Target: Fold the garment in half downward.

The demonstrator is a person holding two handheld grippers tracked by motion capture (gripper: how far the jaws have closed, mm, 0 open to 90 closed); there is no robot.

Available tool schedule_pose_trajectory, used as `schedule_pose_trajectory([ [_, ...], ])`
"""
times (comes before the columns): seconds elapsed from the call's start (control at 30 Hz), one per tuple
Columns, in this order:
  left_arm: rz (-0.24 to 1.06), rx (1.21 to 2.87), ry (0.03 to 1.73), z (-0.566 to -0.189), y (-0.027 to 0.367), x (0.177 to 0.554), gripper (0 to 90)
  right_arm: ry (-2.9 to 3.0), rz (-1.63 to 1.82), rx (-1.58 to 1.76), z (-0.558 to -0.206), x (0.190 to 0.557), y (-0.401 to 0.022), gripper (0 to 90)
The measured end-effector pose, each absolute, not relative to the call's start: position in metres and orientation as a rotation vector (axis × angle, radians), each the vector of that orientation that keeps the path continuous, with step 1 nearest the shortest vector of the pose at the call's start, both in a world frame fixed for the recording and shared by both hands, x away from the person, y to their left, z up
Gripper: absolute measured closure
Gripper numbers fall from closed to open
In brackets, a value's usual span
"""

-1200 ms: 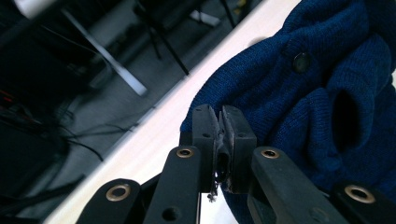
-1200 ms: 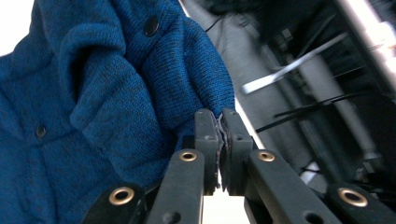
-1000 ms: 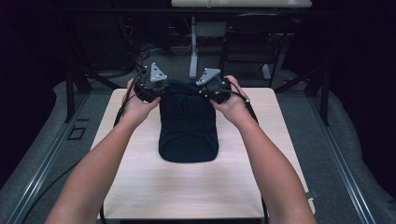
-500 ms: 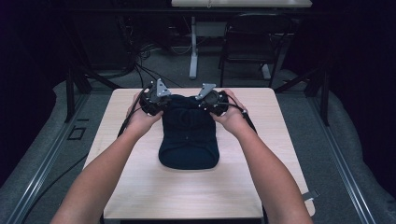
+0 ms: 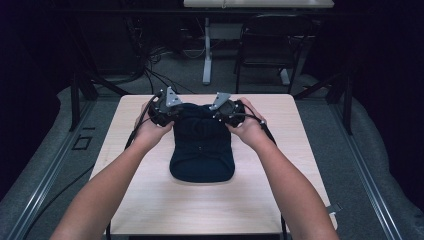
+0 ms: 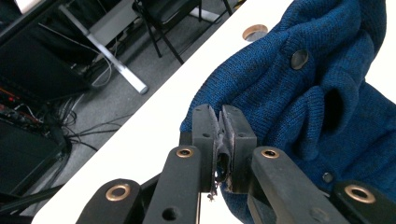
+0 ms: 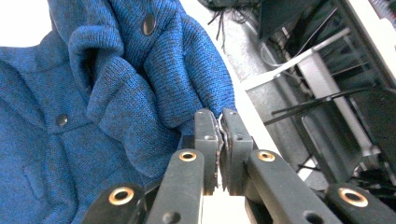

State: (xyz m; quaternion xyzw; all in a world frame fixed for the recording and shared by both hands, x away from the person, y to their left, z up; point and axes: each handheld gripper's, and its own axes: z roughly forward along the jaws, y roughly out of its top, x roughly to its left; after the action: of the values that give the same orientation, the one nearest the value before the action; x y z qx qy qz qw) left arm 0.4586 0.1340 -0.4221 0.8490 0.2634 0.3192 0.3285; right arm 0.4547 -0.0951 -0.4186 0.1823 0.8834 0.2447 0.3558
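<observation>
Left tongs (image 6: 224, 135) and right tongs (image 7: 222, 137) each clamp a far corner of the blue knit garment (image 5: 202, 145). Lower both corners evenly onto the tabletop (image 5: 150, 195). Keep the fabric taut to prevent creasing.

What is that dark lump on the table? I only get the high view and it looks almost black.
Observer: In the left gripper view it is a blue knitted garment, not black.
Operator: Does it have any buttons?
Observer: Yes, a round dark button sits on a fold in the left gripper view.
Operator: Are the grippers just resting on it?
Observer: No. The left gripper has its jaws shut on an edge of the knit, and the right gripper has its jaws closed at the knit's edge too.
</observation>
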Motion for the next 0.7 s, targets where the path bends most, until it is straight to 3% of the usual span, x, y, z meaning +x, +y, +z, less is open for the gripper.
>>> schedule_pose_trajectory([
  [0.33, 0.723, 2.284, 0.605, -0.465, 0.141, 0.420, 85.0, 2.345, 0.630, 0.368, -0.459, 0.411, -0.102, 86.5],
  [0.7, 0.667, 2.293, 0.599, -0.471, 0.147, 0.415, 84.9, 2.413, 0.637, 0.381, -0.462, 0.395, -0.102, 86.4],
])
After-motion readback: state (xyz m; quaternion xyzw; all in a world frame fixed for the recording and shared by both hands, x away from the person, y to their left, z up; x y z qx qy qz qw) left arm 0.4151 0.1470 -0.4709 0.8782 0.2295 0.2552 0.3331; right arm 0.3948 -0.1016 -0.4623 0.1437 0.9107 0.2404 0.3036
